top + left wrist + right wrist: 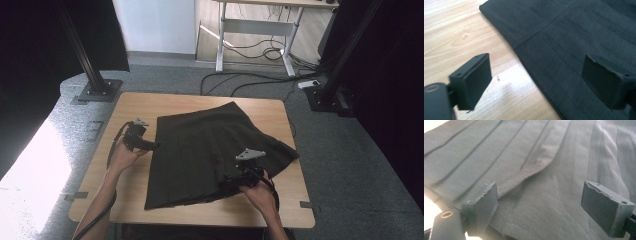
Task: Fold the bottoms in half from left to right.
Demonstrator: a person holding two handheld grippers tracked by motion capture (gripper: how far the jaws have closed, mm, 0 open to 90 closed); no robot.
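Both grippers stand wide and hold nothing, my left gripper (156, 145) at the left edge of the dark pleated skirt (200, 150) spread on the table (135, 102), my right gripper (223, 181) over its near-right part, so I judge the next move is pinching cloth to fold.

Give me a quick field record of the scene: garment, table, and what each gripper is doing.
garment: dark pleated skirt, spread flat, one pleat fold lifted near the right gripper
surface: wooden table
left gripper: jaws open, at the skirt's left edge, nothing between them
right gripper: jaws open, over the skirt near its lower right, not clamping the cloth
hands: one on each gripper
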